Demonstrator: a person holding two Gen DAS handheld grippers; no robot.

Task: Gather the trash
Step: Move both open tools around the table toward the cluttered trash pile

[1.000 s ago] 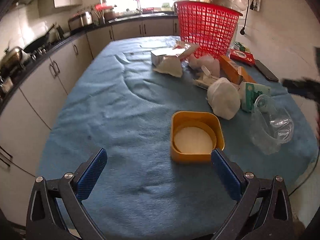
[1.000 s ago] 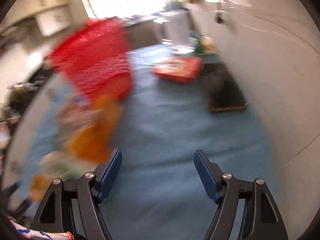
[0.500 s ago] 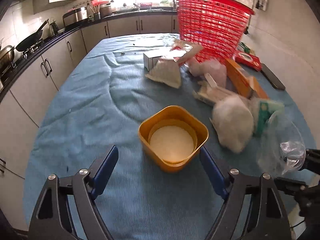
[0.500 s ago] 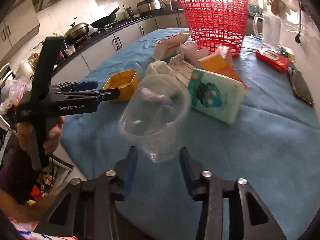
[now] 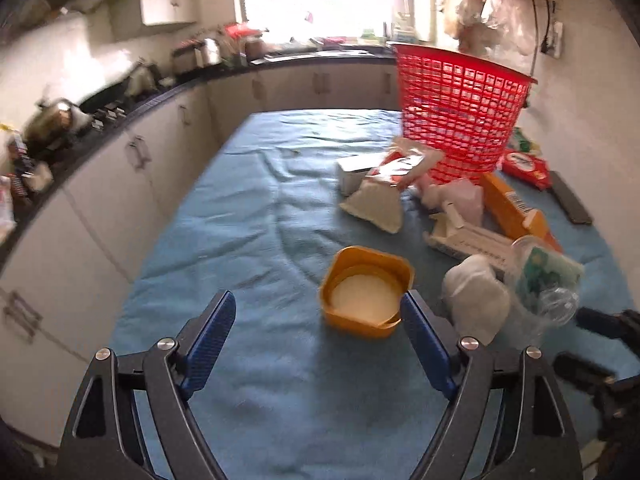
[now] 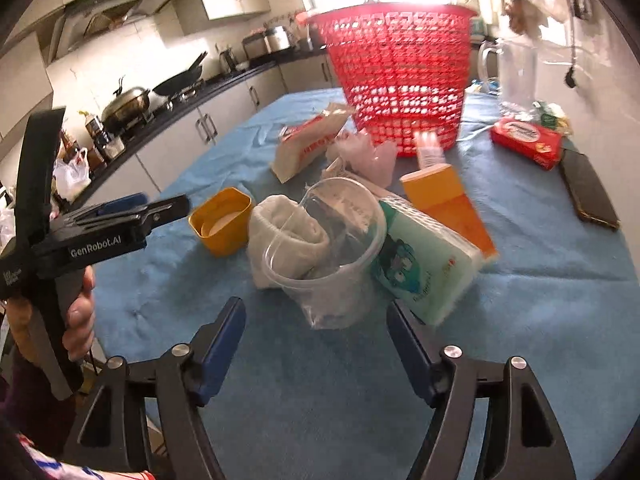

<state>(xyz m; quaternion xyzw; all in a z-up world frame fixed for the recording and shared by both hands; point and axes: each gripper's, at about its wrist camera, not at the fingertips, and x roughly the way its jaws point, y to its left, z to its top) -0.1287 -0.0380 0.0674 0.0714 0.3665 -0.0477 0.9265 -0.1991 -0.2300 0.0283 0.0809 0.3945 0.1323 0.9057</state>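
Showing hand (image 6: 78,320), right view only

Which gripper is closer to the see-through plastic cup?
Right. The right gripper is just before the clear plastic cup, its fingers opening, not touching it. The left gripper is by the yellow tub.

Blown-out window backlight, fisheye edges, slight blur

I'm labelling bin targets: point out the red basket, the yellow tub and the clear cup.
red basket (image 6: 400,80), right wrist view, mesh wall.
yellow tub (image 5: 370,258), left wrist view, far rim.
clear cup (image 6: 340,276), right wrist view, side wall.
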